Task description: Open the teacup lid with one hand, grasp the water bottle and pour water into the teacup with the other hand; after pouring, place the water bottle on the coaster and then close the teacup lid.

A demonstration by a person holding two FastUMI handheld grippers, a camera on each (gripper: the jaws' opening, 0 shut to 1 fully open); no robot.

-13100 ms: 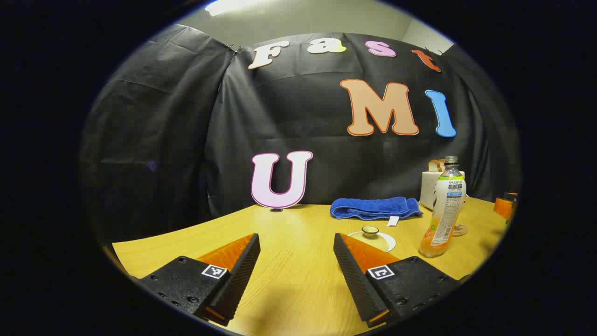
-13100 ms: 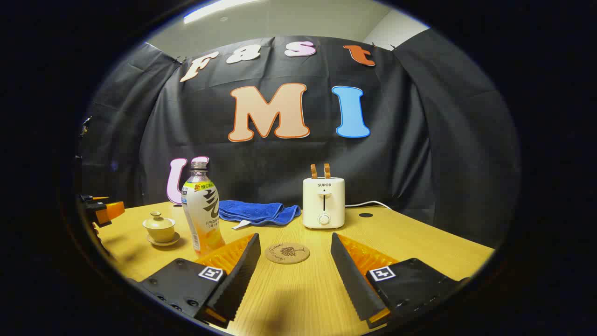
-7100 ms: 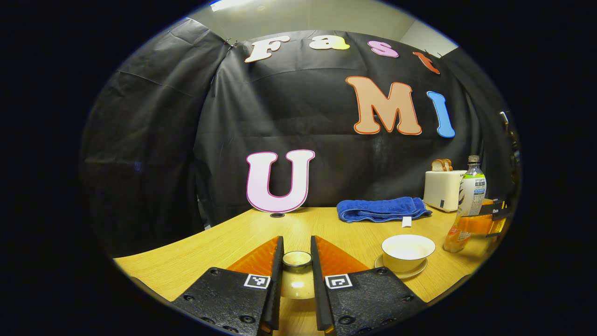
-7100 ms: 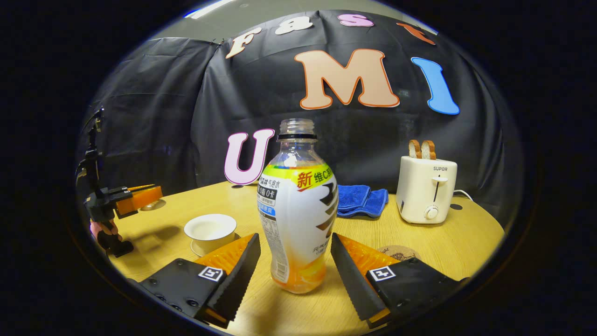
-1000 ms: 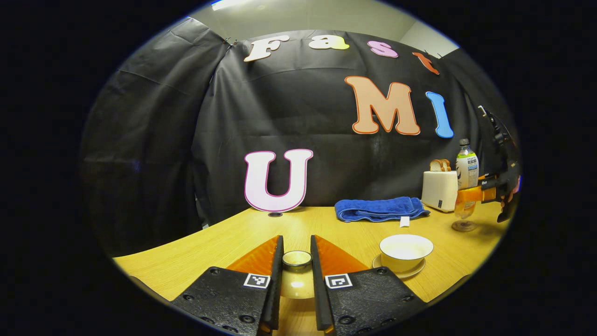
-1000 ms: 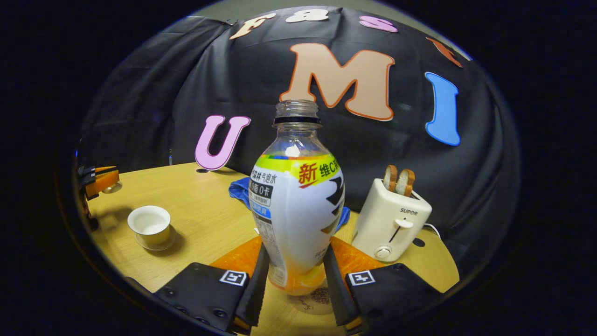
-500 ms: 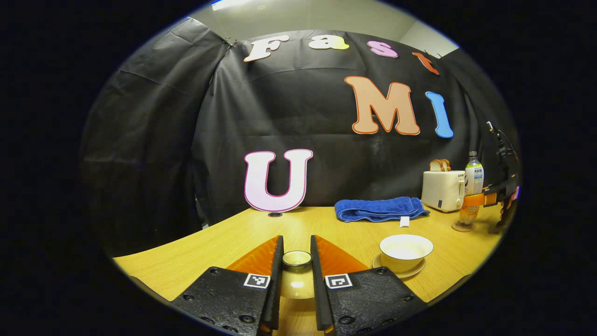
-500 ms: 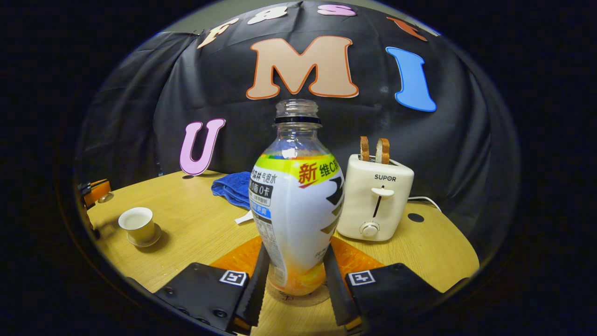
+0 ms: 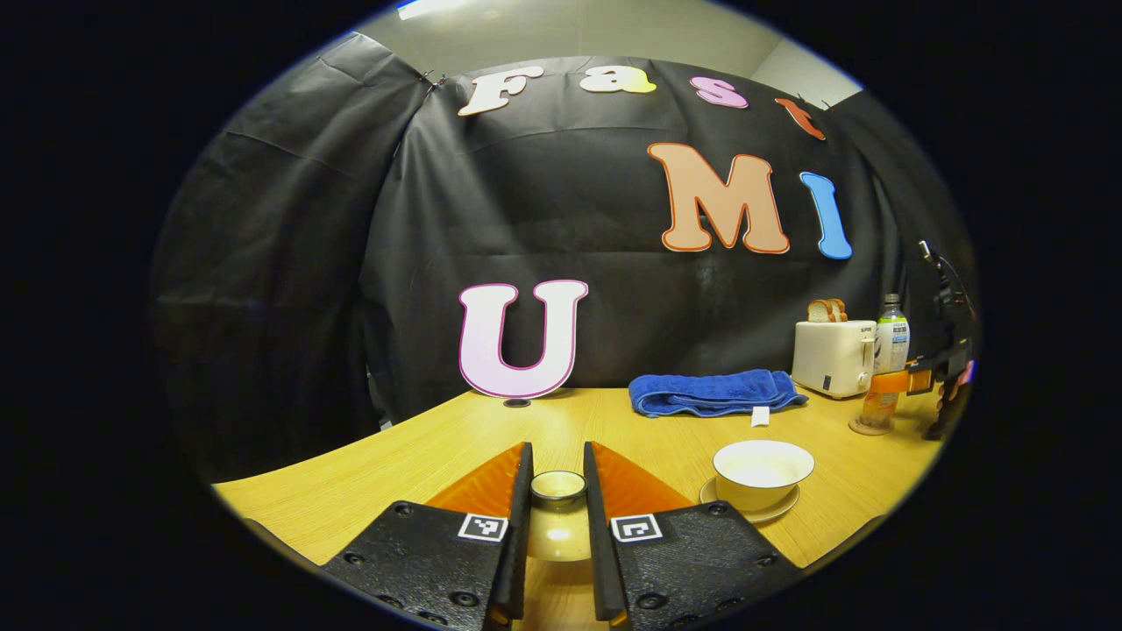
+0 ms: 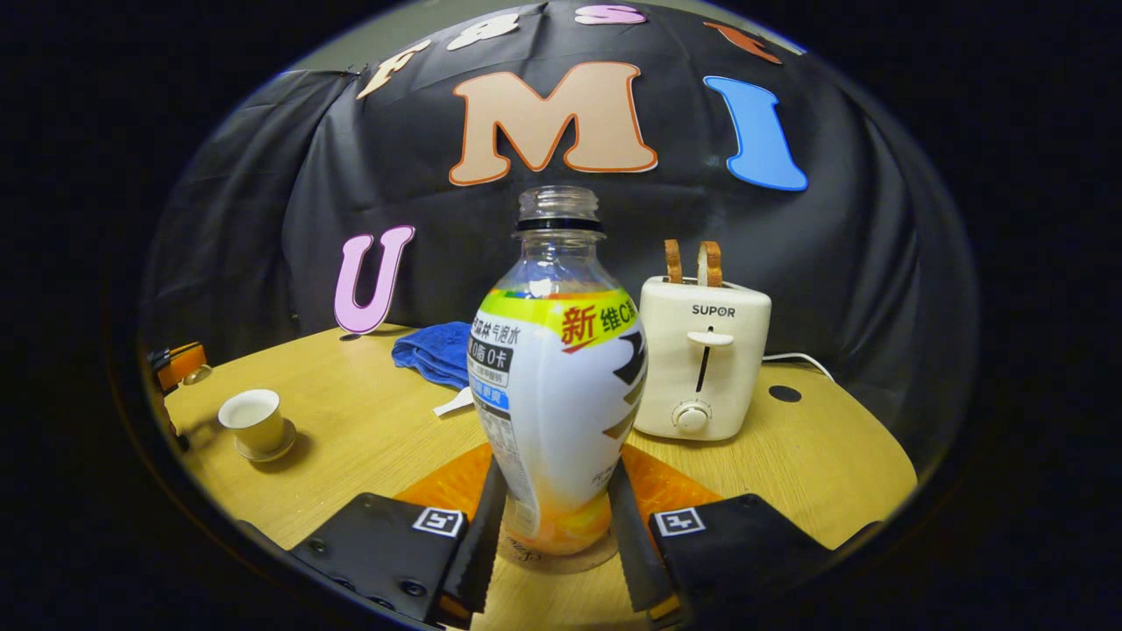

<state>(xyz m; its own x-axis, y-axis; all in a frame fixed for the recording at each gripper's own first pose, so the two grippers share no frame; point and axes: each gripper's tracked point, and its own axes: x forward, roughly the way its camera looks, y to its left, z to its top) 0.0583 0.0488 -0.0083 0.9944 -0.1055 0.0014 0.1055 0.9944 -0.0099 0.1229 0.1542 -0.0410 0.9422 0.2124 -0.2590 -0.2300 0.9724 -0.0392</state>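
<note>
Lowered onto the coaster [image 10: 557,554] beside the toaster [image 10: 704,355], the bottle [image 10: 557,386] stays clamped in the right gripper [image 10: 556,543].

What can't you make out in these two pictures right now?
- Water in the teacup: left gripper view, its rim hides the level.
- Coaster print: right gripper view, water bottle stands over it.
- Lid body: left gripper view, left gripper fingers hide its sides.
- Towel: right gripper view, bottle hides its far end.
</note>
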